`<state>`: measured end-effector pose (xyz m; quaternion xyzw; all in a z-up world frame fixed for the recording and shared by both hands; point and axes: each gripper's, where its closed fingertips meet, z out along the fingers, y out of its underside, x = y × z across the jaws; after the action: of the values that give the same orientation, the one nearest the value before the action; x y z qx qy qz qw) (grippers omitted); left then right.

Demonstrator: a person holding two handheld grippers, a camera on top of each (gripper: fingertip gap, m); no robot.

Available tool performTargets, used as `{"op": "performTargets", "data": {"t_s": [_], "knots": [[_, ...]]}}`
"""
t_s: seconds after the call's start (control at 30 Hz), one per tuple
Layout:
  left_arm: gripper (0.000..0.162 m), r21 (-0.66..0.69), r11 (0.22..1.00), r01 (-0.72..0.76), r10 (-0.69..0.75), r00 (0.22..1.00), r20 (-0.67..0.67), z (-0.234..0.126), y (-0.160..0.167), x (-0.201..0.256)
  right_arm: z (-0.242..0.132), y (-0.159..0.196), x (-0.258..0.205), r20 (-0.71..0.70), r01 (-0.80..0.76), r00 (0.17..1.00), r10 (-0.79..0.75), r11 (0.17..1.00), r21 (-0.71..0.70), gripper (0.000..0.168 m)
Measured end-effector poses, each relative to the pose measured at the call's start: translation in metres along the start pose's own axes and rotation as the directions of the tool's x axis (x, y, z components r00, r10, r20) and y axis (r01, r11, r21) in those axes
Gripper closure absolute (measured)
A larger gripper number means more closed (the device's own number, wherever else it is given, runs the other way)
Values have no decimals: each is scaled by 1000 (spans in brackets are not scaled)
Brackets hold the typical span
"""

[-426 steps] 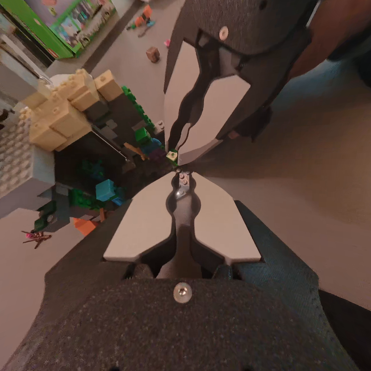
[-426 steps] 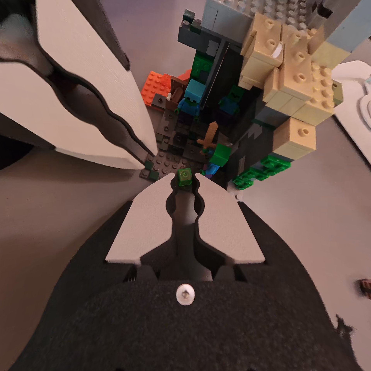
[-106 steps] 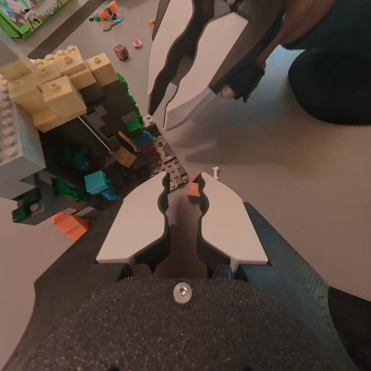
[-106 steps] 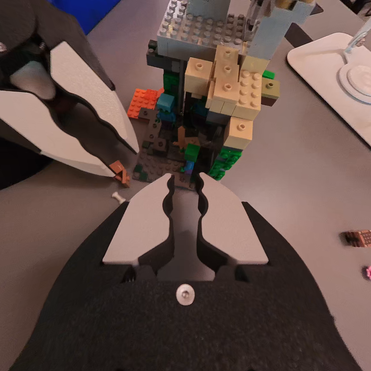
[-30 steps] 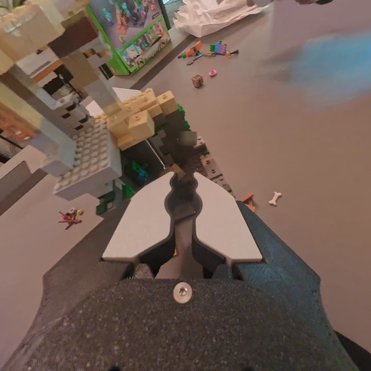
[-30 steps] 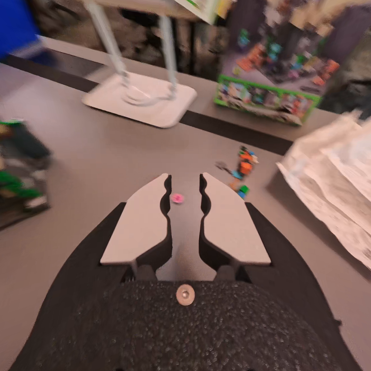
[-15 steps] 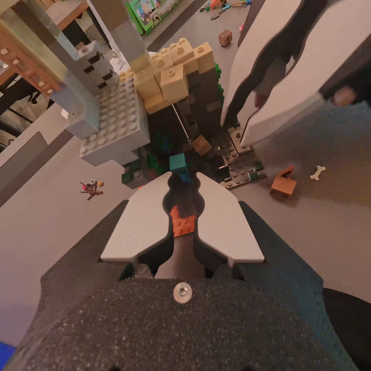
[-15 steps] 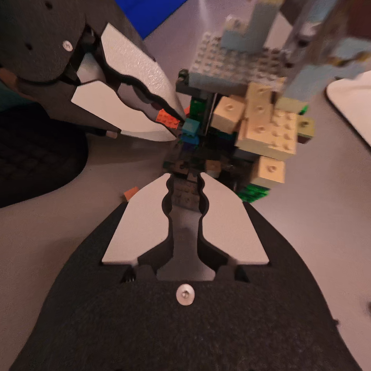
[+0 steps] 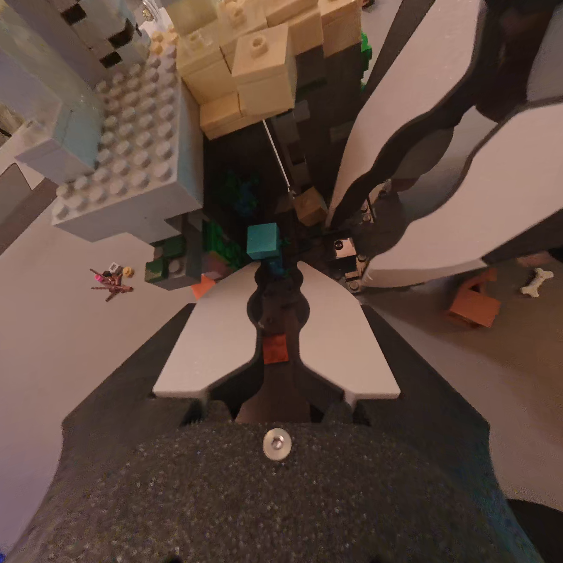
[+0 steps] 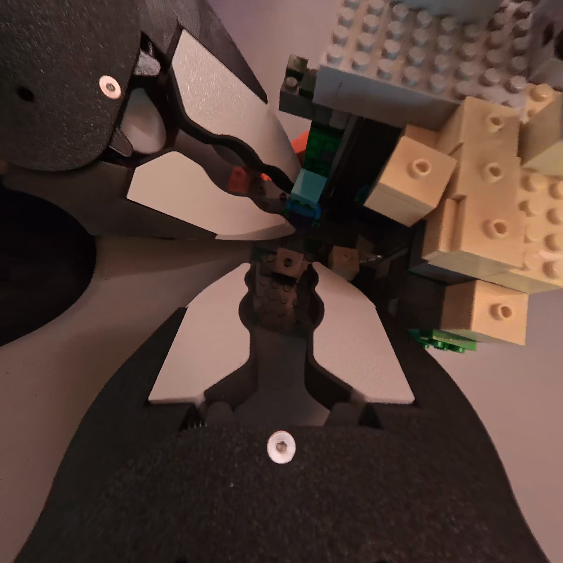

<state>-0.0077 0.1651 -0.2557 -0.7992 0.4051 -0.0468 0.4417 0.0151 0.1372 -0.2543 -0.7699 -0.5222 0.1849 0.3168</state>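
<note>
Down low, the left gripper (image 9: 277, 268) pinches its nearly closed tips on the teal-headed figure (image 9: 262, 240) inside the brick model (image 9: 131, 158); just beside, the right gripper (image 10: 281, 268) stands parted over the dark studded baseplate (image 10: 277, 300), gripping nothing

Dim, warm indoor light in both views. Strong fisheye bending at edges. Motion blur on bricks (image 10: 493, 219) and far claw (image 9: 359, 240). Soft shadows on counter (image 9: 61, 320) beneath claws; deep black inside the model.
</note>
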Motion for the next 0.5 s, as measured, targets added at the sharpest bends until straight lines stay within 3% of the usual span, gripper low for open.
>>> {"op": "performTargets", "data": {"t_s": [0.1, 0.27, 0.43, 0.47, 0.5], "knots": [[145, -24, 1000, -4, 4, 1000, -1, 3, -1, -2, 1, 6, 2, -25, -11, 1000, 9, 996, -89, 134], [147, -52, 999, -2, 1, 1000, -9, 5, -3, -2, 1, 8, 7, -34, -9, 999, 2, 975, -223, 144], [151, -32, 999, -23, 24, 1000, 10, 4, -3, -3, 0, 9, 8, -23, -17, 1000, 12, 972, -233, 148], [152, 18, 1000, -21, 20, 1000, 19, 1, -11, -4, 0, 10, 10, -32, -25, 999, 18, 973, -229, 161], [153, 72, 997, -10, 8, 1000, 28, -6, -22, -5, 0, 10, 11, -26, -40, 999, 35, 974, -221, 163]]}}
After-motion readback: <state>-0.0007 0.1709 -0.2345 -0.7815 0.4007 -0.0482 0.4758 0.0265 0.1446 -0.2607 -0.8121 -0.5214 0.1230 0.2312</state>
